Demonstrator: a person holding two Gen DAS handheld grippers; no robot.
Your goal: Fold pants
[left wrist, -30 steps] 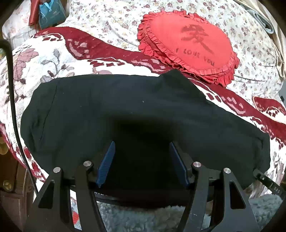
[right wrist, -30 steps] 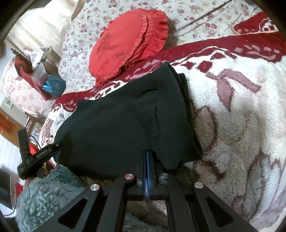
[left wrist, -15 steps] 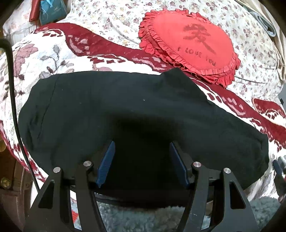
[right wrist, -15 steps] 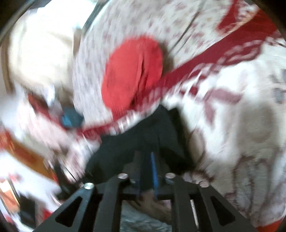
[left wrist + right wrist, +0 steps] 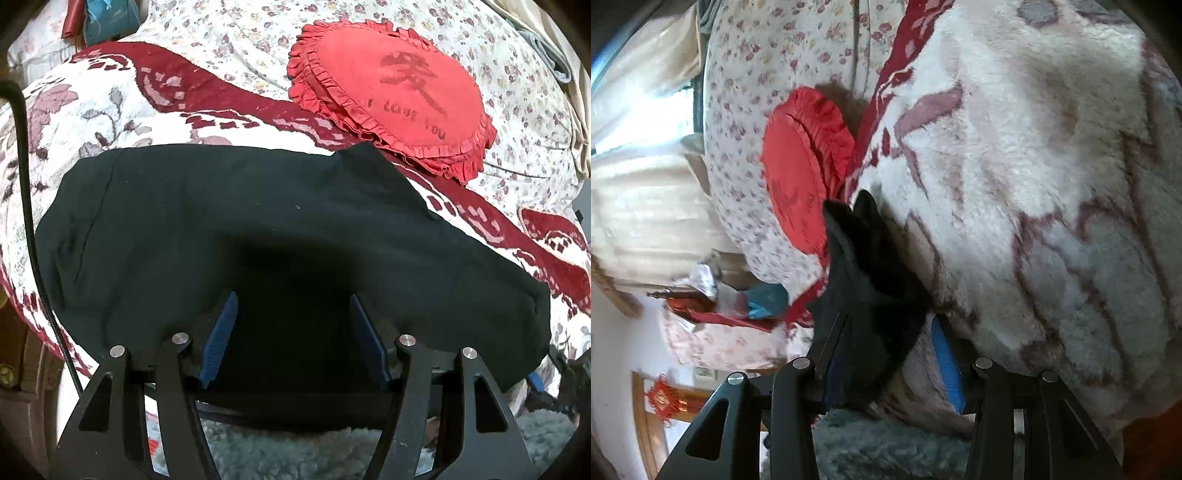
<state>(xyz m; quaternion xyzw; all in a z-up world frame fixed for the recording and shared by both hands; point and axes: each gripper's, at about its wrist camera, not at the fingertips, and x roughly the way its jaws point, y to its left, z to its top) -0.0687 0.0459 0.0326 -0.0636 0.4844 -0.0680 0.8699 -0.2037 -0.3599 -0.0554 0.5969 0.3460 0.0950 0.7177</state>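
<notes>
Pants (image 5: 280, 236), one black pair, lie ahead of the spread-fingered left gripper (image 5: 293, 332); the right gripper (image 5: 890, 354) gapes, fabric between its fingers, one red cushion (image 5: 395, 96) beyond.

pants (image 5: 258, 221): we see matt black cloth, smooth, faintly linty.
blanket (image 5: 1052, 184): we see thick, fuzzy fleece, white and dark red.
heart cushion (image 5: 399, 96): we see red cloth with a slight sheen and ruffled edge.
left gripper (image 5: 293, 332): we see matt black plastic arms, shiny metal screws, ribbed blue pads.
</notes>
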